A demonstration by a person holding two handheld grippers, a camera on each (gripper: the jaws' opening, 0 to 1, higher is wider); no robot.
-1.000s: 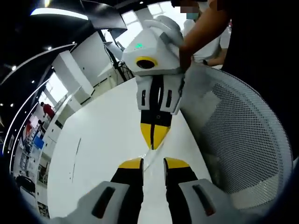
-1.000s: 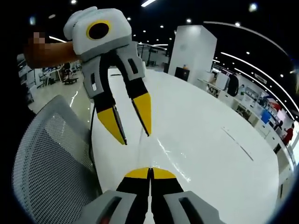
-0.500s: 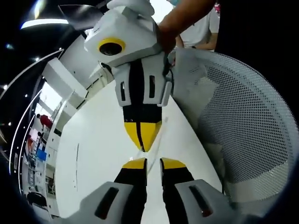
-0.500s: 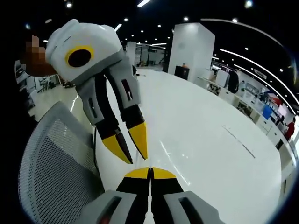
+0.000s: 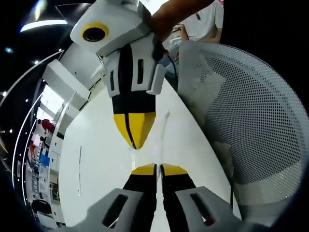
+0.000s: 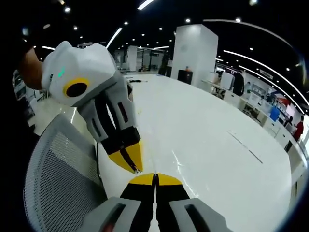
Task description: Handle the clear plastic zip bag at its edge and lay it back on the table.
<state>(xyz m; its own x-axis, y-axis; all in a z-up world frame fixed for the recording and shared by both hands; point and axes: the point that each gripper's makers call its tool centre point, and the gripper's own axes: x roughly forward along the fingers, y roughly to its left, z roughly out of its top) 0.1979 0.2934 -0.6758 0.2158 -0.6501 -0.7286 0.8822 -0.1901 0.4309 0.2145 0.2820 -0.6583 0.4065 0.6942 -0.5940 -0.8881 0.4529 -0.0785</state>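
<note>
In the left gripper view, the left gripper [image 5: 155,170] rises from the bottom with its 2 yellow-tipped fingers [image 5: 144,170] pressed together, no gap between them. Straight ahead, the right gripper [image 5: 133,140] points back toward the camera, its yellow tips also closed into a single wedge just beyond the left tips. A faint glossy crease of the clear plastic zip bag [image 5: 165,120] runs on the white bench [image 5: 96,159] past the right gripper; whether either pair of fingers pinches its edge cannot be told. A white mesh chair back [image 5: 251,121] stands at the bench's right edge, and a person's hand [image 5: 164,17] holds the right gripper's body.

In the right gripper view, the right gripper [image 6: 155,180] shows its 2 fingers [image 6: 169,180] fully closed. The left gripper [image 6: 129,162] comes in from the left, tips closed and almost touching the right tips. Thin shiny lines of the bag [image 6: 176,162] lie on the bench [image 6: 212,145] just beyond. The mesh chair back [image 6: 58,188] sits lower left.
</note>
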